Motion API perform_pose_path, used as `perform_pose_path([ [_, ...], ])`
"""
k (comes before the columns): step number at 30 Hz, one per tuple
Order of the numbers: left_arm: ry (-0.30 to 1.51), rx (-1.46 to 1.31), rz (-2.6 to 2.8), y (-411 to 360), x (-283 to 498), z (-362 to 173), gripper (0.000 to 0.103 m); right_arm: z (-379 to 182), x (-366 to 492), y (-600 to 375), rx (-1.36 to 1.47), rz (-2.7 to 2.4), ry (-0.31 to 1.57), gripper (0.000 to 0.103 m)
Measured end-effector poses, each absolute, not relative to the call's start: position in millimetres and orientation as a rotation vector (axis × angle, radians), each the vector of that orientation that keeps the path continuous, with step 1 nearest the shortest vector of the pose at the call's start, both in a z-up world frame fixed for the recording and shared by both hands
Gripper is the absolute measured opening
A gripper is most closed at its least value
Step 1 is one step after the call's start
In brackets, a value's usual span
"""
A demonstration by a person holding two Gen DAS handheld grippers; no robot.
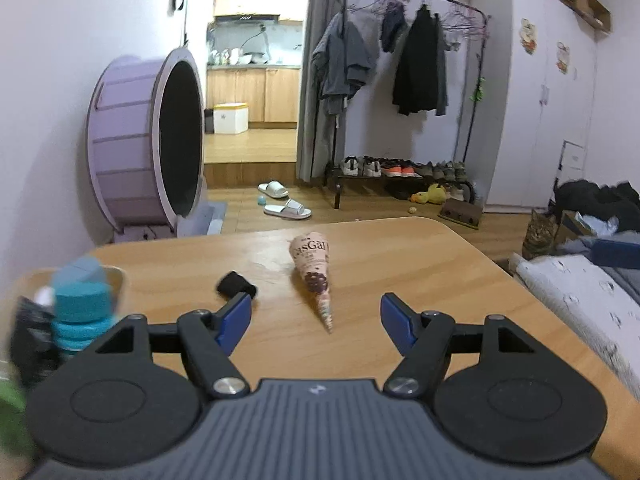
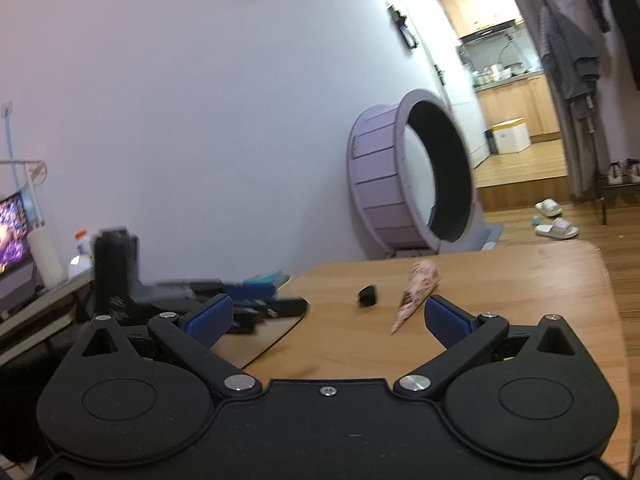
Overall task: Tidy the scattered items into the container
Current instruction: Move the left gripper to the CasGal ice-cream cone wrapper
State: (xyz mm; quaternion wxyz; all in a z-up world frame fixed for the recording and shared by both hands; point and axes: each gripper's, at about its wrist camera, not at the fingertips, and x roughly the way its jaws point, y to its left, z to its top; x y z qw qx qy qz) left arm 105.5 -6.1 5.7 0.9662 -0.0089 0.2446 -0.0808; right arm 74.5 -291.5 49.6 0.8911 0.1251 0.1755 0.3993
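A paper-wrapped cone [image 1: 314, 276] lies on the wooden table [image 1: 420, 272], tip pointing toward me. A small black object [image 1: 236, 285] rests to its left. My left gripper [image 1: 316, 320] stands open over the table with the cone's tip between its blue pads, touching neither. At the left edge a tray-like container [image 1: 116, 280] holds a teal stacked item [image 1: 82, 312] and dark things, blurred. In the right wrist view my right gripper [image 2: 328, 320] is open and empty, with the cone [image 2: 418, 290] just ahead of its right pad and the black object [image 2: 368, 295] beyond. The container [image 2: 260, 336] lies at left.
A large lilac wheel [image 1: 144, 144] stands on the floor beyond the table. Slippers [image 1: 286, 208], a clothes rack [image 1: 400, 80] with shoes, and a cat [image 1: 540, 234] beside a bed [image 1: 580, 292] lie farther off. A desk with a monitor [image 2: 12, 232] and bottles is at left.
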Motion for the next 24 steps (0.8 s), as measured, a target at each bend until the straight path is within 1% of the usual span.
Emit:
perform_pose_path([
  [4, 0.522, -0.014, -0.14, -18, 134, -12, 0.069, 48, 80, -302, 0.289, 0.773, 0.348, 0.103],
  [6, 0.552, -0.012, -0.141, -21, 150, -18, 0.066, 46, 83, -303, 0.289, 0.749, 0.348, 0.103],
  [8, 0.573, -0.017, -0.143, -23, 164, -21, 0.066, 44, 87, -302, 0.294, 0.73, 0.35, 0.103],
  [11, 0.592, 0.007, -0.137, -26, 181, -24, 0.062, 41, 91, -302, 0.303, 0.717, 0.35, 0.103],
  [13, 0.597, 0.014, -0.138, -28, 191, -25, 0.057, 40, 92, -302, 0.304, 0.714, 0.348, 0.103],
  [16, 0.623, 0.015, -0.127, -29, 206, -28, 0.055, 38, 94, -304, 0.301, 0.711, 0.348, 0.103],
  [20, 0.66, -0.006, -0.125, -26, 222, -35, 0.043, 36, 96, -302, 0.283, 0.692, 0.358, 0.103],
  [22, 0.675, -0.002, -0.131, -25, 226, -39, 0.032, 35, 95, -301, 0.277, 0.692, 0.359, 0.103],
  [24, 0.681, -0.019, -0.14, -23, 228, -43, 0.025, 35, 94, -301, 0.272, 0.694, 0.358, 0.103],
])
